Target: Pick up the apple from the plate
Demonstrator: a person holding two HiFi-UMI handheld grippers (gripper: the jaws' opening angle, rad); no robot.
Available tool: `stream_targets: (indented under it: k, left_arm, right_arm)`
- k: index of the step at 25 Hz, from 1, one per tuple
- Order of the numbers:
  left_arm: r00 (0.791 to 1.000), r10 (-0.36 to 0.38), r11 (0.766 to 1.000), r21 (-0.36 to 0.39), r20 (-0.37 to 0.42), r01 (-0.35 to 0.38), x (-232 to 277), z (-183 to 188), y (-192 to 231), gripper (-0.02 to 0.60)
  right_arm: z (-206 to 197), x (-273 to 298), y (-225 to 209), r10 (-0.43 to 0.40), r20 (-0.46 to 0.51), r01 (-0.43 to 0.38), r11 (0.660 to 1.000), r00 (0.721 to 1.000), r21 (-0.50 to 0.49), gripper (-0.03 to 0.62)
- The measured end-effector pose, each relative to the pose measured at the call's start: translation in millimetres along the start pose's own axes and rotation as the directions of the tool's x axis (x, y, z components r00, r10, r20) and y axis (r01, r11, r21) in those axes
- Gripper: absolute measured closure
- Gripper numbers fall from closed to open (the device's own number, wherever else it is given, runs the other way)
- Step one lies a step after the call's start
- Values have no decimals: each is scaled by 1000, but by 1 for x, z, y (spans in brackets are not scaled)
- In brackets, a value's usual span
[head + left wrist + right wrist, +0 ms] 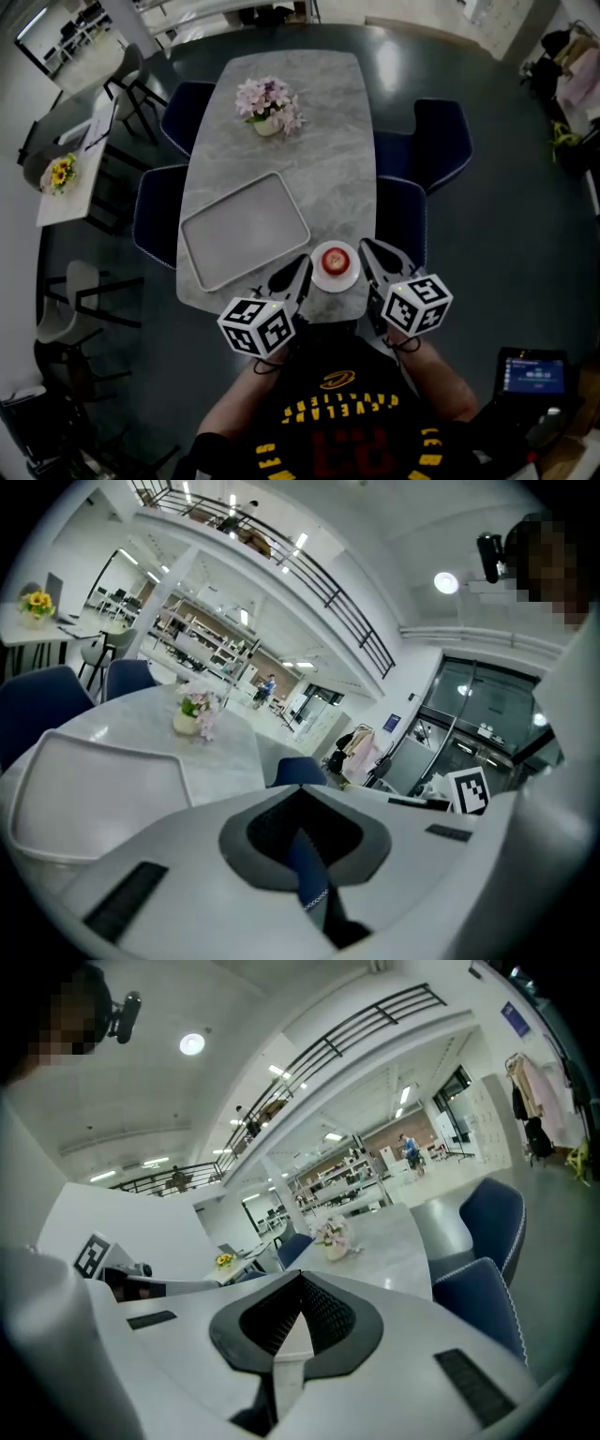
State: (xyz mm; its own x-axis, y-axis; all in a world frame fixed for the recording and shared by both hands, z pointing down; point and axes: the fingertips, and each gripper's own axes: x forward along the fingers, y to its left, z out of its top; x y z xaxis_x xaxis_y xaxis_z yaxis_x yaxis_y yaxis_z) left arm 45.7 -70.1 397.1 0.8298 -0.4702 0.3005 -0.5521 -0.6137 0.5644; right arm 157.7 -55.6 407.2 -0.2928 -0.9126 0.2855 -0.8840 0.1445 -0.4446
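On white plate, red apple — round, whole

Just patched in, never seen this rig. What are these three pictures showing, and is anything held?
No robot: a person holds two handheld two-jaw grippers. The head view looks down from a camera on their head; the other two cameras ride on the grippers. On the marble table sit a grey tray, a pot of flowers and a white plate with the red apple. The left gripper and right gripper flank the plate, jaws together, holding nothing.
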Motion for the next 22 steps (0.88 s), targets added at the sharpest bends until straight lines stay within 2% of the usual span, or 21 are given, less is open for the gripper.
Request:
stream_targets:
  k: [6, 10, 13, 17, 22]
  left_arm:
    - [990, -74, 982, 185, 121, 51, 3, 59, -43, 581]
    - [974, -114, 955, 293, 198, 52, -19, 89, -71, 581]
    - [962, -147, 929, 366, 232, 54, -25, 97, -85, 581]
    - [950, -178, 906, 420, 255, 57, -31, 99, -96, 581]
    - [953, -180, 904, 423, 245, 62, -27, 98, -96, 581]
  right_arm:
    - [68, -5, 38, 74, 191, -42, 985, 979, -165, 588]
    - [93, -21, 72, 105, 276, -29, 963, 956, -266, 588]
    - [100, -27, 84, 117, 310, -10, 946, 943, -325, 588]
    - [97, -32, 92, 123, 326, 5, 932, 937, -363, 588]
    - [95, -30, 96, 133, 333, 8, 921, 933, -390, 588]
